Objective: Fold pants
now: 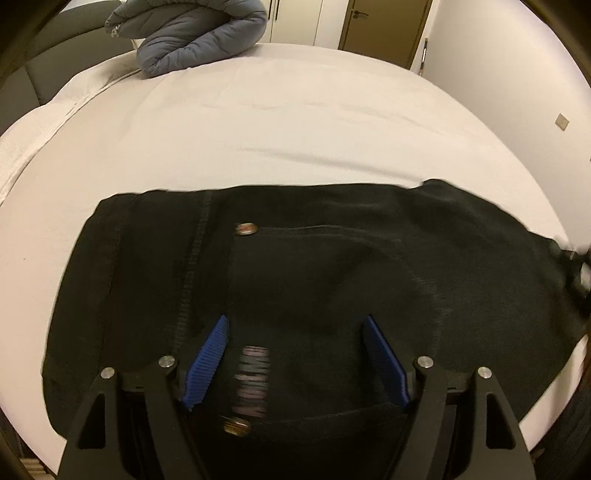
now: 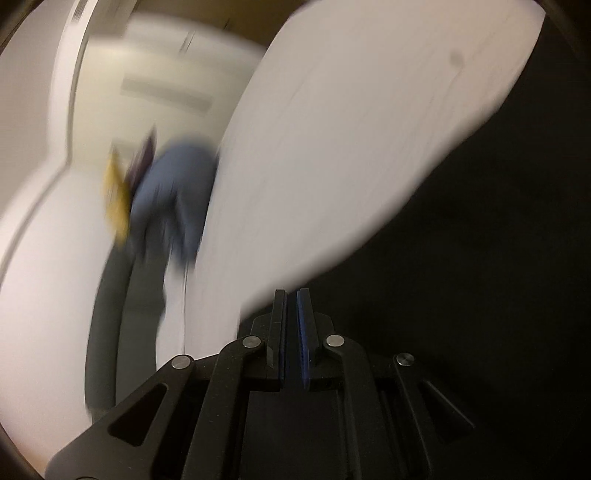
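Nearest us, our left gripper [image 1: 295, 325] spreads its jaws wide over the black pants [image 1: 314, 280] lying flat on the white bed [image 1: 258, 122], gripping nothing, our right gripper [image 2: 291, 295] looks nearly closed amid blur, and a blue-grey duvet [image 1: 192, 33] sits farthest back.

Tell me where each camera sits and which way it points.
Left wrist: on the left claw, open, looking down across black pants on the bed toward a blue jacket and a door.
Right wrist: on the right claw, nearly closed, tilted and blurred.
Shared: bed, pants, jacket.
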